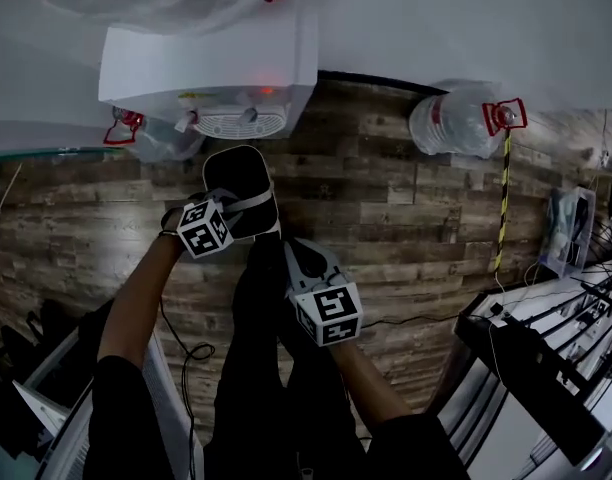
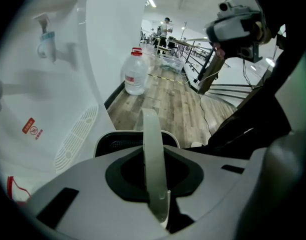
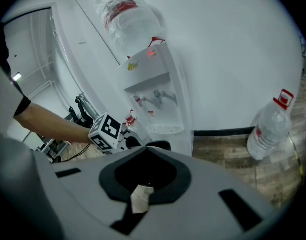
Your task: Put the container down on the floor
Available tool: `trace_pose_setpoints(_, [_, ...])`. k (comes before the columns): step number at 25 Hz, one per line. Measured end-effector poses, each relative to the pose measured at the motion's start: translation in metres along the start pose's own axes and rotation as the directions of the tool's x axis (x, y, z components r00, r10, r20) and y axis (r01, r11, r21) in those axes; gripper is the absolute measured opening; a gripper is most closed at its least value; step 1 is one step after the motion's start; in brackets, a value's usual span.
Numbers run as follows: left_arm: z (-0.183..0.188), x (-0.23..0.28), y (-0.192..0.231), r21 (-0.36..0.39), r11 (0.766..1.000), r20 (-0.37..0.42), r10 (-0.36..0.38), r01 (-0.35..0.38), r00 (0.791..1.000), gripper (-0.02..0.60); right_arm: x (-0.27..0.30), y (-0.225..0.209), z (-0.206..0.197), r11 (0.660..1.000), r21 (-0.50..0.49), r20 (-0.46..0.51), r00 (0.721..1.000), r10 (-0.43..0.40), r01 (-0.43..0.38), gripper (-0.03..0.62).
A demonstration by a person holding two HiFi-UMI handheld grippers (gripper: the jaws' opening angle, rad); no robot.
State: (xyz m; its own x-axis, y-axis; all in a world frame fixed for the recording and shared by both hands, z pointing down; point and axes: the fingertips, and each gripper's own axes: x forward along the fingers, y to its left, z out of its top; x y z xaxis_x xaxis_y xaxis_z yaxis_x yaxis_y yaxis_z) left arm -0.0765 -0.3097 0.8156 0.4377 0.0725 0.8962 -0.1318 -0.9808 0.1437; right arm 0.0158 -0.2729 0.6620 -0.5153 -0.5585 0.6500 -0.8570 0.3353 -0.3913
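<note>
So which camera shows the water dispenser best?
The right gripper view: the water dispenser stands front-on and almost whole, with its bottle on top, taps and drip tray. The head view looks down on only its lower front and tray. The left gripper view catches a close, warped side with one tap.

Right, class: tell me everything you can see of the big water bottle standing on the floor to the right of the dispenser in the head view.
The water bottle is a large jug of clear plastic with a red cap that carries a loop handle, and a label with red print on its body. It stands upright on the wood-look floor, close to the black skirting and apart from the dispenser. Nothing but the floor touches it.
</note>
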Motion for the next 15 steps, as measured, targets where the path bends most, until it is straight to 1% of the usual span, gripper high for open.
trace_pose_setpoints(3, [-0.011,0.014,0.000,0.067,0.998,-0.026,-0.011,0.013,1.000,0.052,0.011,-0.002,-0.018,0.999,-0.027,-0.004,1.000,0.018,-0.018,0.011])
trace_pose_setpoints(7, [-0.026,0.038,0.002,0.125,0.992,-0.063,-0.019,0.027,0.998,0.052,0.028,-0.012,-0.041,0.997,-0.051,-0.008,0.999,0.048,-0.049,0.011])
trace_pose_setpoints(11, [-0.041,0.070,0.005,0.175,0.984,-0.082,-0.023,0.037,0.996,0.052,0.056,-0.032,-0.059,0.998,-0.049,0.009,0.999,0.048,-0.047,0.011])
trace_pose_setpoints(15, [-0.057,0.102,0.017,0.222,0.975,-0.101,-0.005,0.027,0.995,0.052,0.087,-0.059,-0.073,0.998,-0.042,0.035,0.998,0.047,-0.045,0.011])
